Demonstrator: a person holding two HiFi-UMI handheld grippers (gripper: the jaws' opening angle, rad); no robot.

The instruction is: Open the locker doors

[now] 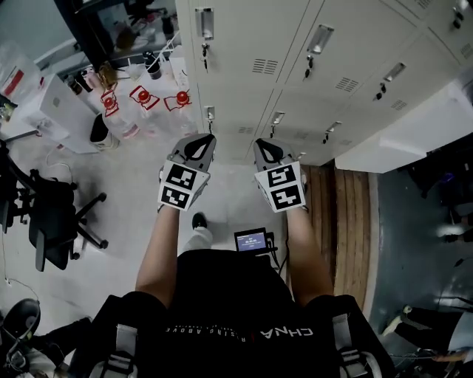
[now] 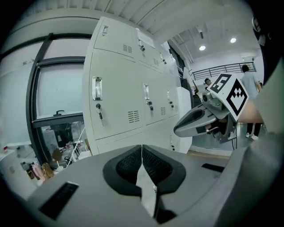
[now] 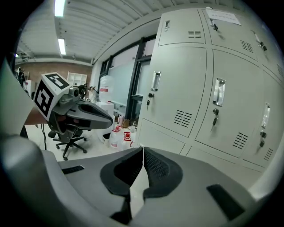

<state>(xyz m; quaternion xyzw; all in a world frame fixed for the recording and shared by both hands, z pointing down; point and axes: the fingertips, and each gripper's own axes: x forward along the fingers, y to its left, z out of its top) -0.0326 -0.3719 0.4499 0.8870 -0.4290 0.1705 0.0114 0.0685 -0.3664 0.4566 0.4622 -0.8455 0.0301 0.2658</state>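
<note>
A bank of pale grey lockers [image 1: 295, 66] stands ahead, all doors closed, each with a recessed metal handle [image 1: 205, 23] and a key lock below. My left gripper [image 1: 201, 140] and right gripper [image 1: 264, 146] are held side by side in front of me, short of the lockers and touching nothing. Both are shut with nothing between the jaws. In the left gripper view the left gripper [image 2: 142, 148] faces a locker door [image 2: 113, 93] with its handle [image 2: 96, 88]. The right gripper [image 3: 143, 150] faces another door [image 3: 177, 88] with a handle [image 3: 155, 81].
Water jugs with red caps [image 1: 144, 100] stand on the floor left of the lockers. A black office chair [image 1: 52, 214] sits at the left. A wooden strip [image 1: 347, 221] runs along the floor on the right, beside a white counter [image 1: 414, 129]. People stand far off [image 2: 248, 80].
</note>
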